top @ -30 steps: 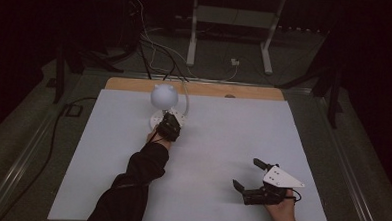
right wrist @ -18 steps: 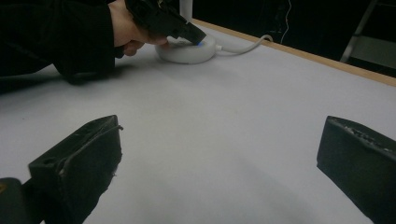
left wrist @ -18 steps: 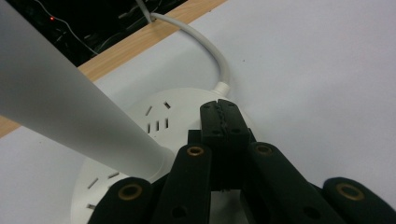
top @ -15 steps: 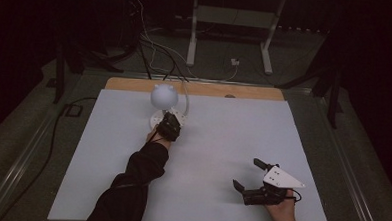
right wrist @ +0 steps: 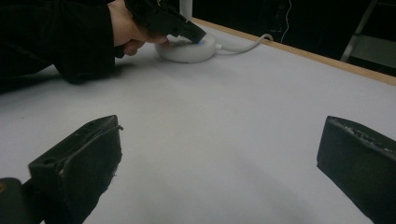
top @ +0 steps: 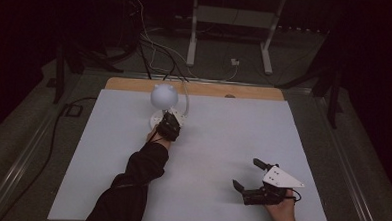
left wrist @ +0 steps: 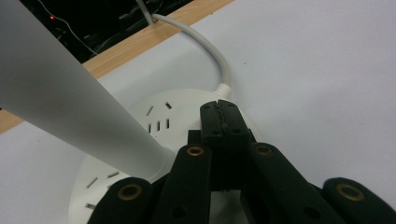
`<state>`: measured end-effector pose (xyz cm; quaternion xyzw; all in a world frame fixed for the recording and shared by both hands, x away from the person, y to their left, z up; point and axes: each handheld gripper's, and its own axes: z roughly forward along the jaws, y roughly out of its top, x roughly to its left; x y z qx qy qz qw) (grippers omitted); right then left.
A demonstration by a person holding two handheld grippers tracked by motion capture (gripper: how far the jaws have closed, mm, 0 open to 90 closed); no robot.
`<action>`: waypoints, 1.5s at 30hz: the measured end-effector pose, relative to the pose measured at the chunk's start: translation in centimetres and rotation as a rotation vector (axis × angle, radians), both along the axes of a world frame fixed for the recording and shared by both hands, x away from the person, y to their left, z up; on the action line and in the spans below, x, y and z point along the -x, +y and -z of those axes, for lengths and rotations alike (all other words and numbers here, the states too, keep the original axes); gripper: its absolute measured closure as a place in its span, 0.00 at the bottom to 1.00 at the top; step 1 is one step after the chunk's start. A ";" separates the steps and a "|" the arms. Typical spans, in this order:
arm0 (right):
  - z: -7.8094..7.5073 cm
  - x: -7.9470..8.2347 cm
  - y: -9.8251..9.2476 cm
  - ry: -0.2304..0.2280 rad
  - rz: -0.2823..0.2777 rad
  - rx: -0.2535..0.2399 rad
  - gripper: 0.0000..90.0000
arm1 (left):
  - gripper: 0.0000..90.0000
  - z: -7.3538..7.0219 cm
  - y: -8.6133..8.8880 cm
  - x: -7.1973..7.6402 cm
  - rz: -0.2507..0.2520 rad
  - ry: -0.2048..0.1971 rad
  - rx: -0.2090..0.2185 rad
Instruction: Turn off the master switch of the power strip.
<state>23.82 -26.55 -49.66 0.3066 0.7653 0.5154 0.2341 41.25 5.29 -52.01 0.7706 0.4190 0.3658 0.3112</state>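
Left claw [left wrist: 223,116], jaws together, presses on the lamp base [left wrist: 159,121] at the worktop's [top: 222,141] 12 o'clock; right claw [top: 253,179], jaws apart, idles at 5 o'clock.

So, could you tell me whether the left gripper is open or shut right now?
Shut. In its own view the left gripper has its two black jaws pressed together with no gap, tips down on the lamp's round white base.

White table [top: 222,141], lamp base [top: 159,120]
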 end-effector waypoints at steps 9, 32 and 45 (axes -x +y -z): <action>-0.1 0.0 -0.2 -0.010 0.009 -0.005 0.00 | 1.00 -0.1 -0.2 0.8 -0.009 -0.077 0.051; -0.2 0.0 -0.1 -0.011 0.009 -0.008 0.00 | 0.76 -3.1 -0.3 2.6 0.115 0.033 0.122; -0.1 0.0 -0.1 -0.008 0.009 -0.010 0.00 | 0.27 -4.7 0.1 3.2 0.249 0.170 0.195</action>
